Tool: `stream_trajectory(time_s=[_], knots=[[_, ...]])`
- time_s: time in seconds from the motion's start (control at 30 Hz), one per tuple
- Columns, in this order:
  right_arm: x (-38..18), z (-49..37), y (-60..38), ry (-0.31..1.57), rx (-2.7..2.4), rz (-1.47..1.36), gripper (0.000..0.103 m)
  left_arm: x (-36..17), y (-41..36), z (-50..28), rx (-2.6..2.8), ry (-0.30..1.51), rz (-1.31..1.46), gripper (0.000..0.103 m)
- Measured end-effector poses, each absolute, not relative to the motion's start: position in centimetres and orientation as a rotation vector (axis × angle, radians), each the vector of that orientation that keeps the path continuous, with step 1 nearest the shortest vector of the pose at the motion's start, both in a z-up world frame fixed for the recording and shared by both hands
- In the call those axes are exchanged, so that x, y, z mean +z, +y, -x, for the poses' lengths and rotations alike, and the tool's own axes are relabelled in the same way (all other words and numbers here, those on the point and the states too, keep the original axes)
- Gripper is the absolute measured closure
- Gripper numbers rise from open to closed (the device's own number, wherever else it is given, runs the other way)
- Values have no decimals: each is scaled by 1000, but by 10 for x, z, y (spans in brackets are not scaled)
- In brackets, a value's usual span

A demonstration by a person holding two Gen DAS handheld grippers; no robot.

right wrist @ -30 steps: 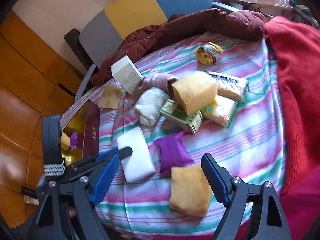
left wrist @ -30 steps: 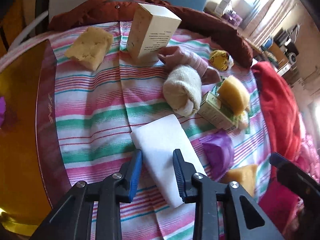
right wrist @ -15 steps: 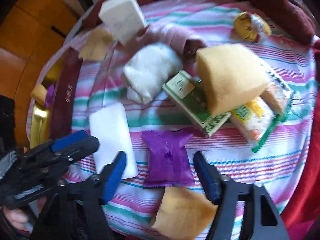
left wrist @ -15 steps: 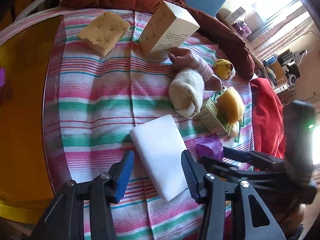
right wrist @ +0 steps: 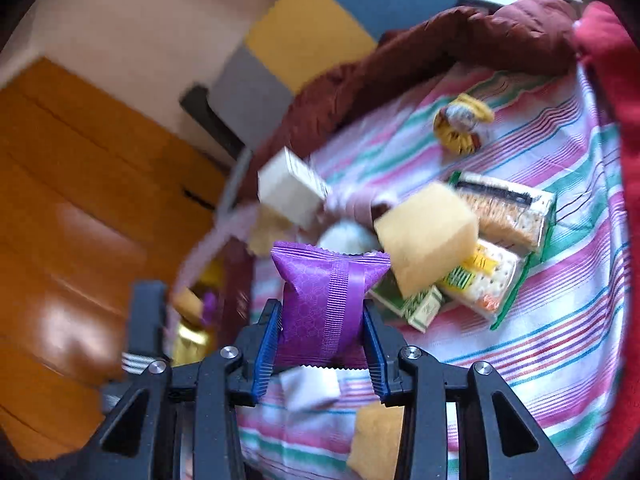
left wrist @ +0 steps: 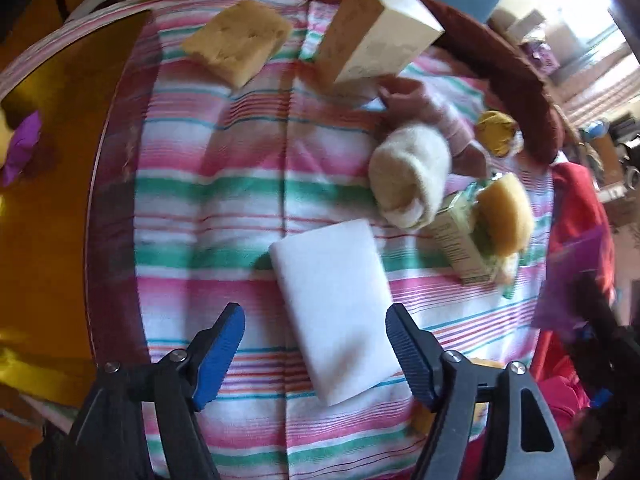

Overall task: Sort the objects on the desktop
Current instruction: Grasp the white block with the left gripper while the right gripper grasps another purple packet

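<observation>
Now the right gripper (right wrist: 322, 344), jaws just closed, pinches the purple packet (right wrist: 328, 304) above the striped cloth (right wrist: 560, 320); next, carrying to the golden tray (left wrist: 52, 200) at left. The left gripper (left wrist: 316, 354), just opened wide, straddles the white sponge (left wrist: 340, 308) untouched.

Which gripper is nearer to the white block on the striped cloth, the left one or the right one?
Left. The left gripper hangs over the white block, open jaws on either side of it. The right gripper is off to the side, gripping the purple packet.
</observation>
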State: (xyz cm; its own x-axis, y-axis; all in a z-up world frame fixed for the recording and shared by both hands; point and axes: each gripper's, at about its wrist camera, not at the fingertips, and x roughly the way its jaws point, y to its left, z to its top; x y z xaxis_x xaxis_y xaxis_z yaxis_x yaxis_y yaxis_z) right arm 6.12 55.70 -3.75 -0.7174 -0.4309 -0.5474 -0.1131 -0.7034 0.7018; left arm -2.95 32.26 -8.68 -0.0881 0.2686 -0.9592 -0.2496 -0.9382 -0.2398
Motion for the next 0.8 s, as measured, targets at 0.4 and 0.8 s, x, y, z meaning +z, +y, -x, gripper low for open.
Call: stream_trajectory(time_s=[0.4,0.8], knots=[[-26,-61,553,-1109,-2455,-936,61,-94,367,23,2188,184,1847,32],[-26,-63,554,-1107,-2447,-905,60,-84,344,12,2179,240,1675,44]])
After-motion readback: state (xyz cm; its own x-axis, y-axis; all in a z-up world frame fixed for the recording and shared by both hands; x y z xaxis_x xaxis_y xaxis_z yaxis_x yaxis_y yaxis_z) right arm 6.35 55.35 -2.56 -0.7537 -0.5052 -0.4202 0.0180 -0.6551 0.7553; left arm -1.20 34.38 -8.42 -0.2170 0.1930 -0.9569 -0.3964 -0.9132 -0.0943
